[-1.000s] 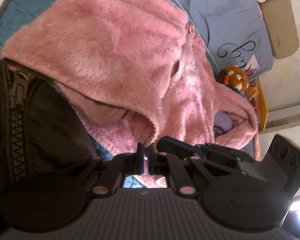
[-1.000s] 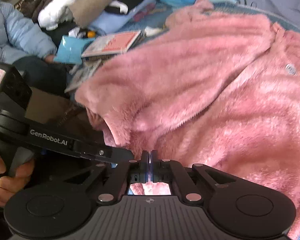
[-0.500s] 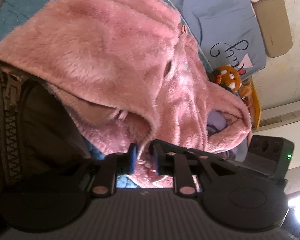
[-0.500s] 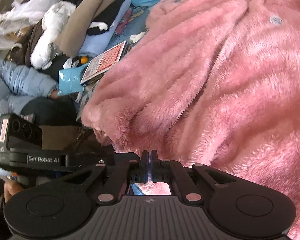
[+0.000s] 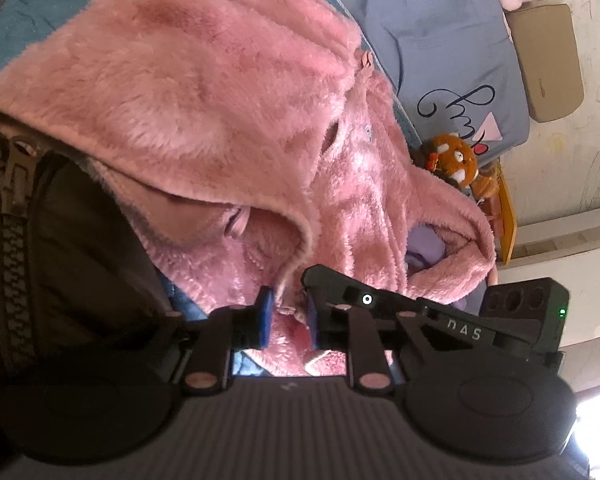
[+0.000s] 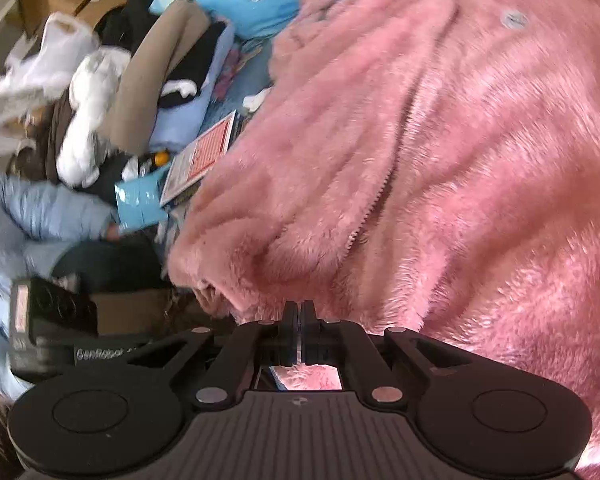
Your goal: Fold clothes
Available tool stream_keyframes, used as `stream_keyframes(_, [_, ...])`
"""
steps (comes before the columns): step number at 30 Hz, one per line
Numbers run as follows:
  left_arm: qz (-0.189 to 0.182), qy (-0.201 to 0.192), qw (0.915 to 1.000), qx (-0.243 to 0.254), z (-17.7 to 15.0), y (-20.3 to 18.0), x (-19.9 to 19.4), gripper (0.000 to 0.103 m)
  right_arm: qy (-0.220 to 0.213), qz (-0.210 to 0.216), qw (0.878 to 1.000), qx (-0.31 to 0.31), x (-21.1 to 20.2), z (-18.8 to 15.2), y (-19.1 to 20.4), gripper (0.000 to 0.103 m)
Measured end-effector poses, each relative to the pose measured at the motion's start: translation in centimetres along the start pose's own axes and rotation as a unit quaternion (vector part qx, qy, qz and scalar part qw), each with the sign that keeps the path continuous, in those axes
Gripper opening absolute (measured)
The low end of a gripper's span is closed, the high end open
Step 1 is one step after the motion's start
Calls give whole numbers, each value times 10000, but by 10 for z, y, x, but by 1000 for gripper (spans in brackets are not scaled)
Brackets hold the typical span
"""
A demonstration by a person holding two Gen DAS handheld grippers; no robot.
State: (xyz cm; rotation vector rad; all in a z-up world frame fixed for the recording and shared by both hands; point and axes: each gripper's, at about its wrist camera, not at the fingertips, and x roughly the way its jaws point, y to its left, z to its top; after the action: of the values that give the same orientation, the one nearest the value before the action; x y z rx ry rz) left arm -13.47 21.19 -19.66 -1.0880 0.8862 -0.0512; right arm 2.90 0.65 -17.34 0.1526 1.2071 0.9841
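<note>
Since a second ago the left gripper [image 5: 287, 312] has let go of the hem it pinched, spread its jaws, and has just been closing them again – a fold of the pink fleece jacket [image 5: 204, 92] lies between the blue pads [image 5: 265, 316], a visible gap remaining. The right view has rolled, so the jacket [image 6: 440, 160] now fills it from 12 to 5 o'clock. The right gripper [image 6: 299, 322] is clamped tight, jaws together at the jacket's edge – whether fabric is caught I cannot tell. The jacket lies spread on the blue bedspread [image 5: 32, 20]. A book [image 6: 204, 160] sits at 10 o'clock, a plush toy [image 5: 456, 160] at 2 o'clock.
</note>
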Motion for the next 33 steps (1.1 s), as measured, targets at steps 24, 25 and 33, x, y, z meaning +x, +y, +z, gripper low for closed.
stream_keyframes(24, [1184, 217, 9886, 902, -13, -21, 17, 4, 639, -1121, 9374, -3235, 38, -21, 50, 3])
stream_keyframes(25, [1224, 222, 9879, 930, -13, -21, 18, 3, 590, -1336, 9197, -3644, 41, -26, 57, 2])
stream_keyframes(33, [1513, 236, 9822, 1089, -16, -25, 22, 1, 564, -1358, 9065, -3959, 42, -13, 68, 1])
